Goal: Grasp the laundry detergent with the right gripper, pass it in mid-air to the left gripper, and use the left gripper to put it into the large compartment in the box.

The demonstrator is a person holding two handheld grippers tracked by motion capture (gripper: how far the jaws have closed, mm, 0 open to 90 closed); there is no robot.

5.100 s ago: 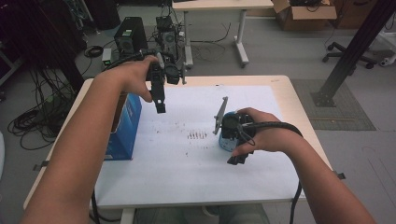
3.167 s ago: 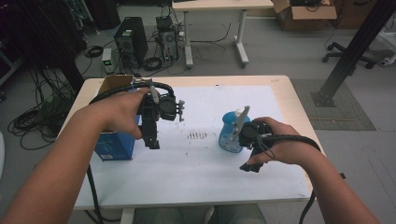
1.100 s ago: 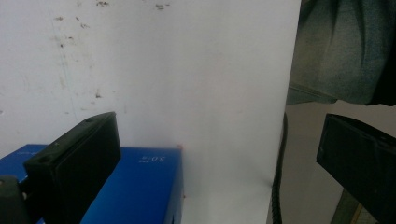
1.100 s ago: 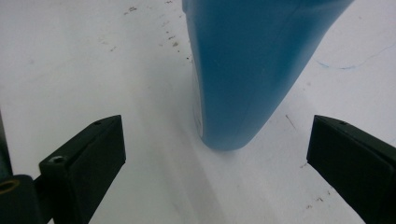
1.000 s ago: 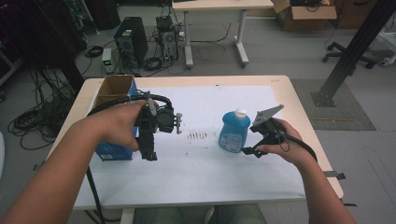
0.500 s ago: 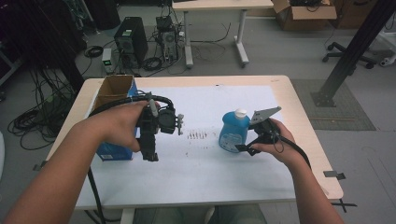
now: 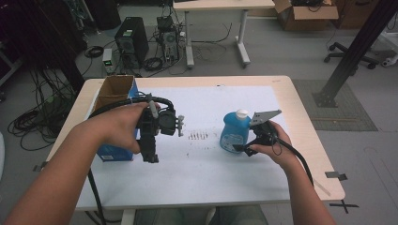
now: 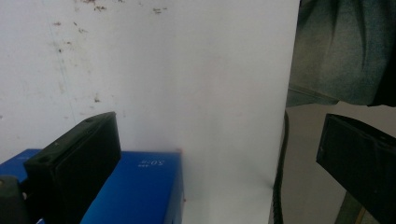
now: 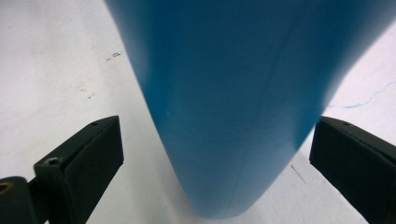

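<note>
Right gripper view: the right gripper (image 9: 215, 168) has its fingers (image 9: 79, 163) spread wide on either side of the blue bottle (image 9: 233, 93), with bare white sheet showing in both gaps. The bottle's top is cut off here. In the high view it stands upright with a white cap (image 7: 241, 113), mid-bench (image 7: 300, 108). The left gripper (image 8: 219, 172) hangs open, gripping nothing, over the blue box (image 8: 135, 191). Its open top shows brown cardboard; contents cannot be made out.
</note>
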